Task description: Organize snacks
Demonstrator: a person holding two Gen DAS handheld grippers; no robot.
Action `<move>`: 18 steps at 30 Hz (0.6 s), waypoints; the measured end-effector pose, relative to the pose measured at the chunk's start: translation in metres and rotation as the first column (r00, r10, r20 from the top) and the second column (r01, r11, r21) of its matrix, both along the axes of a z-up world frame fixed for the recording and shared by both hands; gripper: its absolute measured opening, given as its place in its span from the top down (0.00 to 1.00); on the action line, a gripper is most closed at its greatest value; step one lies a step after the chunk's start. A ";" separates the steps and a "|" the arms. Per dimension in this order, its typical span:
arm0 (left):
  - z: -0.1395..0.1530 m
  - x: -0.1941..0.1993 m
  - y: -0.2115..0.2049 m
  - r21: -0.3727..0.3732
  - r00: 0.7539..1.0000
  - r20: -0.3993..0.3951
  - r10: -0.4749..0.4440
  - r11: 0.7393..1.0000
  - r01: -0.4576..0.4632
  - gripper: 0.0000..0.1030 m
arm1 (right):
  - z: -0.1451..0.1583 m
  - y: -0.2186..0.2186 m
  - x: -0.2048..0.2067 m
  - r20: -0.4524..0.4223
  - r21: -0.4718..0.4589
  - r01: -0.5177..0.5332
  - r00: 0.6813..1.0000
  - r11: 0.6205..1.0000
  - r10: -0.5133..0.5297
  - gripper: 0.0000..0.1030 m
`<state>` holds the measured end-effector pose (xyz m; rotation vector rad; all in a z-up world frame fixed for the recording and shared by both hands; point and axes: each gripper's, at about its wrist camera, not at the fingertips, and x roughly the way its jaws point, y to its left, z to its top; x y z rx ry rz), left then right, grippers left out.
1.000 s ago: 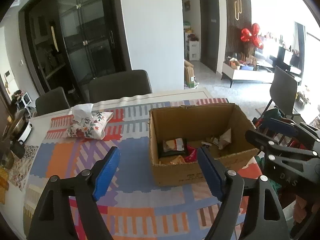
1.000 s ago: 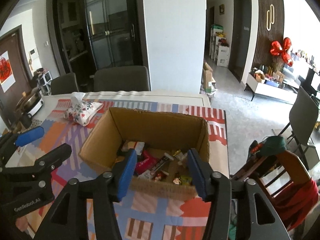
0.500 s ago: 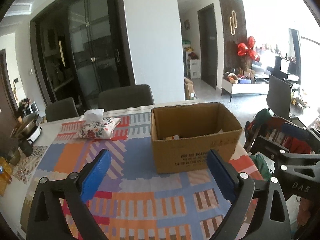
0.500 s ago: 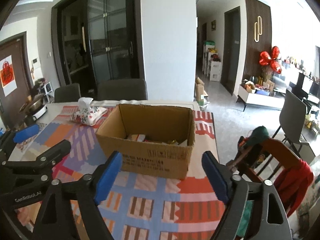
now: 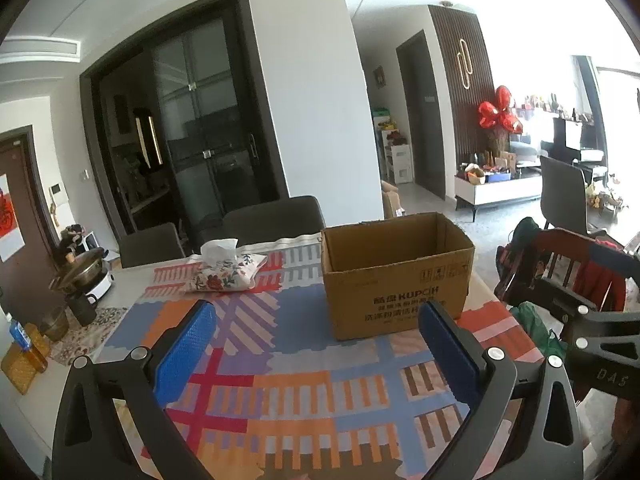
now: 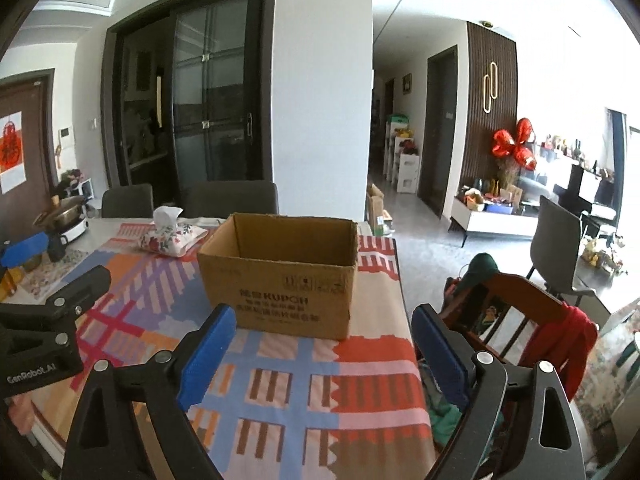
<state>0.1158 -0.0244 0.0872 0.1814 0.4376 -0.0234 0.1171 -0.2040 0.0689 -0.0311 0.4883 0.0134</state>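
Box: 1 cardboard box [image 6: 276, 276], open top, upright on the table [image 5: 280, 400] w/ patterned cloth, toward the far right part.
Snacks: presumably inside the box, but from this low angle the contents are hidden; can't count them.
Left gripper [image 5: 316, 356]: jaws spread wide, holding nothing, hovering over the cloth, apart from the box front.
Right gripper [image 6: 320, 352]: also spread wide & empty, aimed at the box's near face, not touching.
Handling, box: prob. light, walls stiff but will flex if pinched mid-panel; best taken at a top rim edge or near a corner.
Handling, snacks: likely small crinkly packets, light, slippery film, crushable; pinch by a sealed edge, gentle squeeze.
Count: 1 box, 2 grippers, 1 floral tissue pouch [image 5: 224, 274] left of the box & well apart, 2 dark chairs [image 6: 232, 200] behind the table.
Other: pot [image 5: 82, 266] at the table's far left edge.
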 end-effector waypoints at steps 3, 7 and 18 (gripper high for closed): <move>0.000 -0.009 0.003 -0.019 1.000 0.007 0.010 1.000 -0.010 0.00 | -0.002 0.000 -0.011 0.005 0.001 -0.003 1.000 1.000 0.003 0.12; 0.002 -0.022 0.003 -0.024 0.999 0.030 0.016 1.000 -0.015 0.00 | -0.004 -0.001 -0.022 0.014 0.001 -0.002 1.000 1.000 0.002 0.12; 0.001 -0.030 0.001 -0.055 0.999 0.038 0.016 0.998 -0.014 0.00 | -0.005 -0.008 -0.032 0.036 0.049 0.003 0.999 0.999 -0.005 0.12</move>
